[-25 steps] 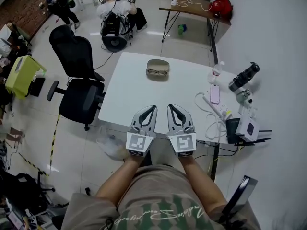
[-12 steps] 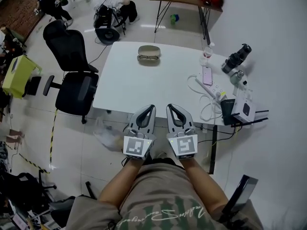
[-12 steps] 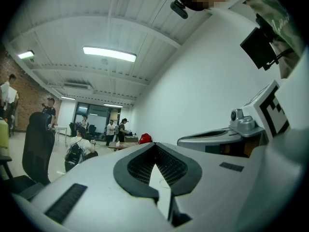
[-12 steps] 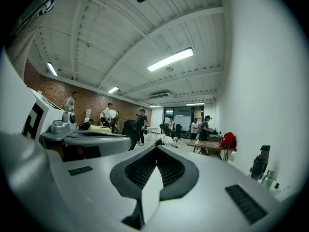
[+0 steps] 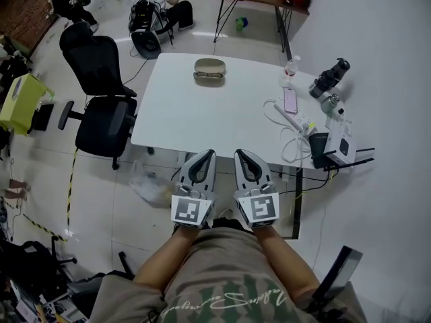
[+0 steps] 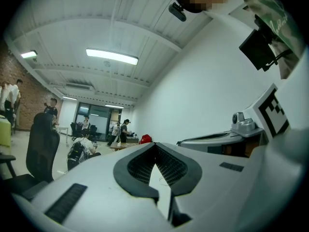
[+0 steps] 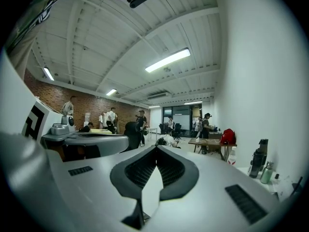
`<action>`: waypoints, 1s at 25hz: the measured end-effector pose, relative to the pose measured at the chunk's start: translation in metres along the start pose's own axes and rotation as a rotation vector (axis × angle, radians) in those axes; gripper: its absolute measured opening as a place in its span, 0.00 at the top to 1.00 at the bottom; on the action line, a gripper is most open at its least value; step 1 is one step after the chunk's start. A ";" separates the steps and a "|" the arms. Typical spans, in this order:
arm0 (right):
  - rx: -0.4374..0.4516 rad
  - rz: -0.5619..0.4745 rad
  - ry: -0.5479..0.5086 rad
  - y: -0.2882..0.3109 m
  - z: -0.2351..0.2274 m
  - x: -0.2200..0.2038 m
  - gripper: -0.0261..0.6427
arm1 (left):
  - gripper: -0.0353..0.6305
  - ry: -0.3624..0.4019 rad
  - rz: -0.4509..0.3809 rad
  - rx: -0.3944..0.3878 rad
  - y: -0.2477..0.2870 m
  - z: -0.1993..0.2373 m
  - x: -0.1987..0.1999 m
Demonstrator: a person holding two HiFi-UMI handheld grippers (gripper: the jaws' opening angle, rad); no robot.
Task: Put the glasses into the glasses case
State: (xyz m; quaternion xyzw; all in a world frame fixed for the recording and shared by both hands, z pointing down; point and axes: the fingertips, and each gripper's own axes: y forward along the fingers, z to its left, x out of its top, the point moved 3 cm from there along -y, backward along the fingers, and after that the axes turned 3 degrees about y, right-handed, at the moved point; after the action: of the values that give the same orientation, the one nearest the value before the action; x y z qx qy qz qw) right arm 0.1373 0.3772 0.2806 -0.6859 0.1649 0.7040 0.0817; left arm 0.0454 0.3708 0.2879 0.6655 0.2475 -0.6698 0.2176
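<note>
The view has drawn back a little. The left gripper (image 5: 209, 153) and right gripper (image 5: 240, 153), fingers pressed together and empty, are now off the table's (image 5: 222, 123) near edge. The glasses (image 5: 209, 77) still lie far away, outside the glasses case (image 5: 209, 65), just beside it.

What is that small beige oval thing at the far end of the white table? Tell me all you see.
A glasses case: beige, oval, rounded, lying flat near the far edge of the white table. A pair of glasses lies along its near side. Too small to tell whether it is open.
</note>
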 end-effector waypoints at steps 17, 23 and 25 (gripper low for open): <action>0.055 -0.056 -0.035 -0.006 0.023 -0.003 0.94 | 0.94 0.013 0.004 0.027 -0.014 0.002 0.004; 0.049 -0.040 -0.060 -0.004 0.015 -0.006 0.94 | 0.94 0.024 -0.023 0.000 -0.003 -0.009 0.002; 0.040 -0.027 -0.049 -0.006 0.015 -0.004 0.94 | 0.94 0.026 -0.016 -0.004 -0.003 -0.011 0.000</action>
State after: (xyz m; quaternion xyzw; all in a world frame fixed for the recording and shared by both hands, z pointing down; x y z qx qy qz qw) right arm 0.1252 0.3882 0.2839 -0.6688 0.1675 0.7161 0.1089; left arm 0.0522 0.3796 0.2877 0.6717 0.2566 -0.6624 0.2103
